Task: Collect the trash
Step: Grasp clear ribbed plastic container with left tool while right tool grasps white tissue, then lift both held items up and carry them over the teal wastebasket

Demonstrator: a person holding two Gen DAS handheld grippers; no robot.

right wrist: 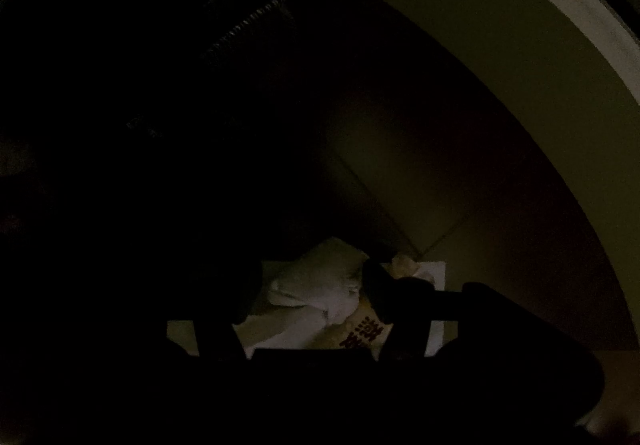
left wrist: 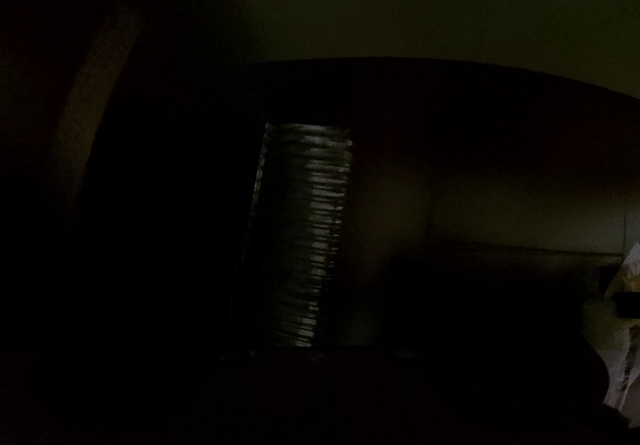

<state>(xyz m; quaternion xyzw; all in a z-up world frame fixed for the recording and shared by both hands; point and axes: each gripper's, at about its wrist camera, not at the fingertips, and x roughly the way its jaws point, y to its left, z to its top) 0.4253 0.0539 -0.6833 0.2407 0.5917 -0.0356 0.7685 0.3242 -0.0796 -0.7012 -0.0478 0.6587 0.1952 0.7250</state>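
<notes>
Both views are very dark; they look into a pale-walled bin (left wrist: pixel 400 5) with a light rim (right wrist: pixel 580 5). In the right wrist view my right gripper (right wrist: pixel 308 297) shows as two dark fingers around crumpled white paper (right wrist: pixel 320 285) and a yellow wrapper with red print (right wrist: pixel 368 329). Whether the fingers press on them I cannot tell. In the left wrist view a ridged, shiny dark strip (left wrist: pixel 304 237) stands upright at centre. A bit of pale wrapper (left wrist: pixel 628 325) shows at the right edge. The left gripper's fingers are lost in darkness.
The bin's curved pale wall (right wrist: pixel 520 125) fills the right of the right wrist view. A faint ridged dark strip (right wrist: pixel 248 25) shows at upper centre. The left halves of both views are black.
</notes>
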